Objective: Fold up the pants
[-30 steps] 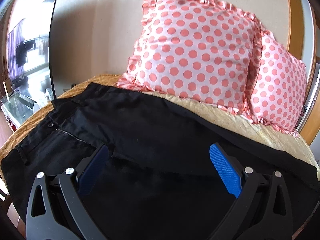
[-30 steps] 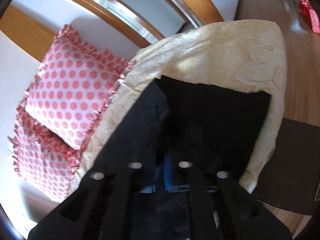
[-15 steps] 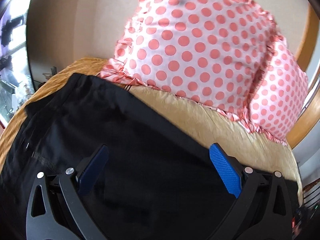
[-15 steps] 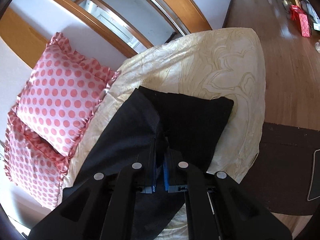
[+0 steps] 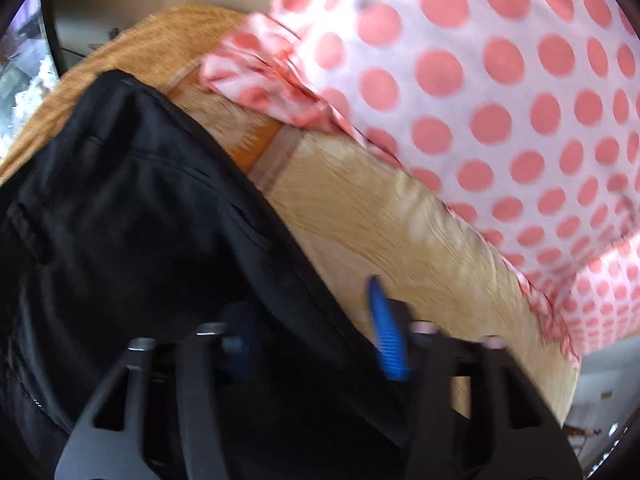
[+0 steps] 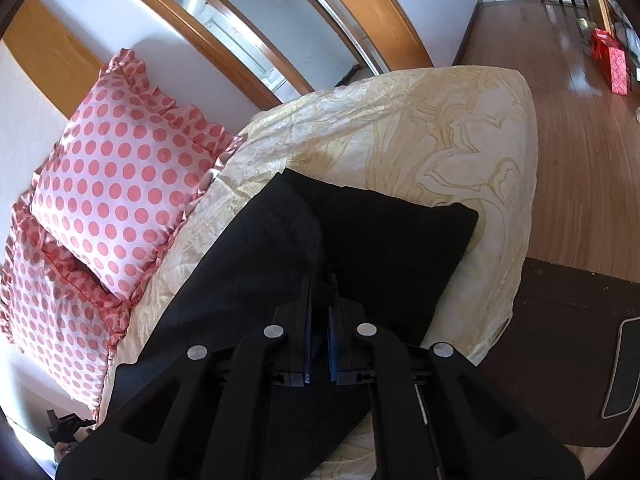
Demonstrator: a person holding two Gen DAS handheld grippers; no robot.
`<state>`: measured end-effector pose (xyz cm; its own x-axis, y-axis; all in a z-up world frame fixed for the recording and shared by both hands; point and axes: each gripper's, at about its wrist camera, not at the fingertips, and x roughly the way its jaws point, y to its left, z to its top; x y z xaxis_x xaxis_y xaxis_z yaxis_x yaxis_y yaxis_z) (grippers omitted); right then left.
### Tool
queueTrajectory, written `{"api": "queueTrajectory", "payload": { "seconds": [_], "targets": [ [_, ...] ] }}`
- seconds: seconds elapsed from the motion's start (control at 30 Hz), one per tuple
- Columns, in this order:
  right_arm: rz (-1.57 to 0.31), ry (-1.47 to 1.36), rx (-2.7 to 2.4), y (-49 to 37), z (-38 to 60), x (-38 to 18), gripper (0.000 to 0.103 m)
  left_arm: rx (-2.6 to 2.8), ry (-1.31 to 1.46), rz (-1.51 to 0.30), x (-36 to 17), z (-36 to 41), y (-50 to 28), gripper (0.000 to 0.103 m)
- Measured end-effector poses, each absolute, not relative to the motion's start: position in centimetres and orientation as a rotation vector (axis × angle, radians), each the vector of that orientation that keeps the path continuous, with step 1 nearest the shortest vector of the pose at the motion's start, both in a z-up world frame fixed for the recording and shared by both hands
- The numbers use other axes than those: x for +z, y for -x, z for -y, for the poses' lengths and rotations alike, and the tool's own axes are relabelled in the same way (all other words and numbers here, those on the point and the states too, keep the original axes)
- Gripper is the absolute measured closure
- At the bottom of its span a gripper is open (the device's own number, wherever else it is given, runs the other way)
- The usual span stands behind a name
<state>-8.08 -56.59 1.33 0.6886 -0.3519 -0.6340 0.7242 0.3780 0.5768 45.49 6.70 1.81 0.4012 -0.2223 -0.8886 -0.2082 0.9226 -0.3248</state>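
Blurring smears most of the left wrist view, leaving the left tongs (image 5: 312, 336) hard to read: blue pads (image 5: 386, 332) apart, straddling the far edge of the black pants (image 5: 132, 216), with no clear sign of contact. Hiding the lower pants, black tong arms fill the bottom of both views. Lying along the bed (image 6: 420, 128), on a cream patterned bedspread (image 5: 380, 232), the pants stretch from waistband in the left view to leg ends in the right. Pinching a raised fold of pants (image 6: 272, 248), right tongs (image 6: 320, 344) closed on the cloth. Leaning against a white wall, two pink polka-dot pillows (image 6: 120, 176). Beyond the bed, wooden floor (image 6: 580, 140), wood-framed doorway (image 6: 360, 20), dark mat (image 6: 560, 360), one red bag (image 6: 616, 68).
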Motion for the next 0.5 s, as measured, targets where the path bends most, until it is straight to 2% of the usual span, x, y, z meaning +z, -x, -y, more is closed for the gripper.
{"api": "queueTrajectory", "payload": {
  "seconds": [0.1, 0.17, 0.33, 0.5],
  "targets": [
    [-0.430, -0.938, -0.691, 7.5, 57.0, 2.1, 0.097, -0.040, 0.460, -1.121, 2.8, -8.0, -44.3, 0.093],
    [-0.408, -0.929, -0.659, 6.9, 57.4, 3.0, 0.097, -0.057, 0.463, -1.092, 4.0, -8.7, -43.4, 0.096],
    [-0.344, -0.896, -0.584, 5.3, 58.9, 6.3, 0.097, -0.129, 0.466, -0.938, 10.1, -11.1, -37.7, 0.096],
    [-0.262, -0.871, -0.563, 7.0, 59.3, 9.1, 0.097, -0.192, 0.467, -0.745, 14.4, -13.5, -27.0, 0.096]
  ]
}}
